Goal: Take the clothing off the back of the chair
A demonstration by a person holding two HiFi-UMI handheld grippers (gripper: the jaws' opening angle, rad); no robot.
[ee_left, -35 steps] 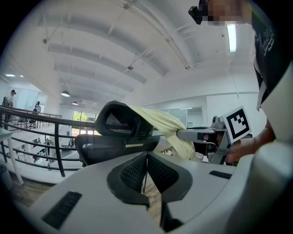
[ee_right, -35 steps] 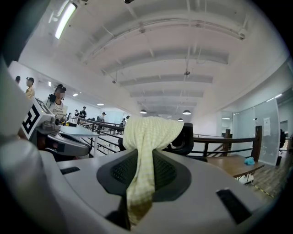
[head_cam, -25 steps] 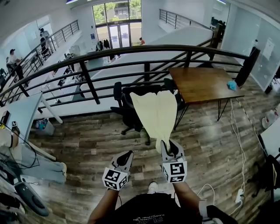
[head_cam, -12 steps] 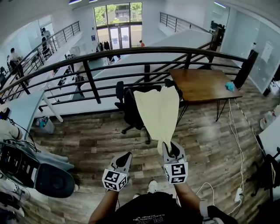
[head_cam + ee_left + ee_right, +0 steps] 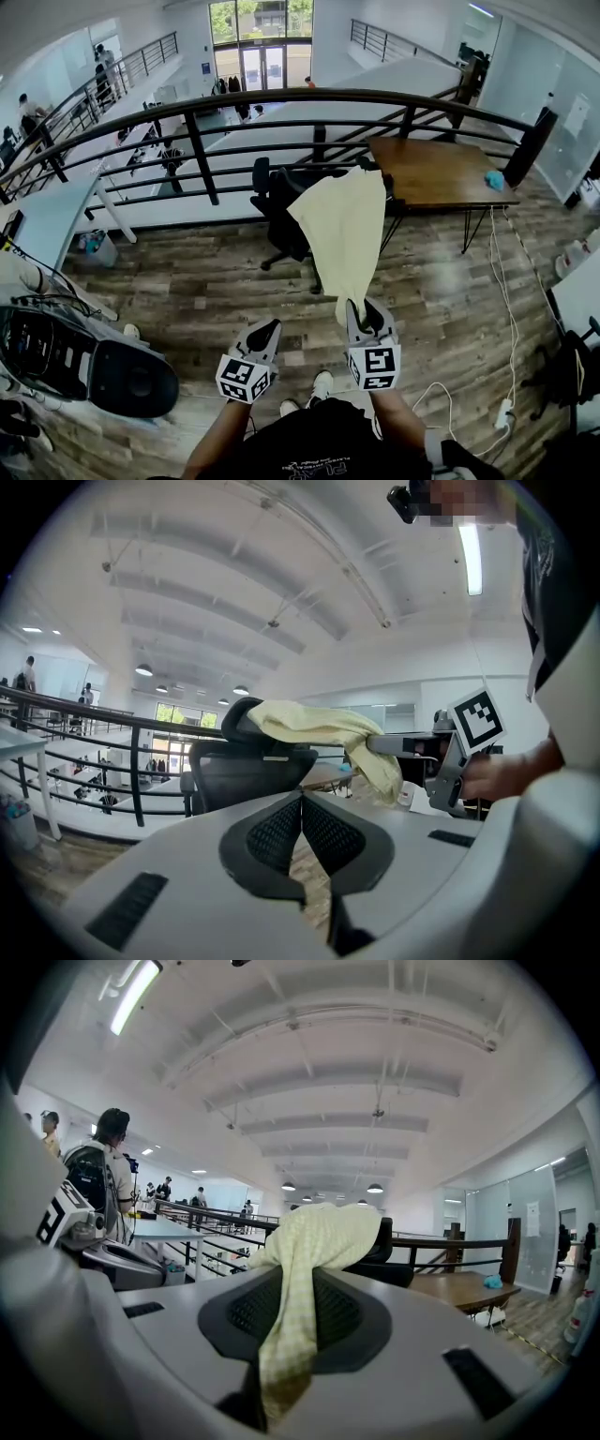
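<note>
- The clothing point(image 5: 343, 230) is a pale yellow cloth with a fine checked weave. It is soft and creased, and tapers from a wide end to a pinched tail.
- Its wide end lies over the top of the black mesh-backed chair point(image 5: 279, 217).
- The right gripper point(image 5: 362, 313) is clamped on the tail.
- The left gripper point(image 5: 266, 330), just beside it, has its jaws pressed together on nothing.
- Underneath is a floor point(image 5: 187, 291) of grey-brown wood planks.

Clothing point(image 5: 345, 225): draped over chair point(image 5: 277, 211) back, near end in right gripper point(image 5: 362, 307). Table point(image 5: 441, 173): right of chair. Railing point(image 5: 200, 155): behind both.
</note>
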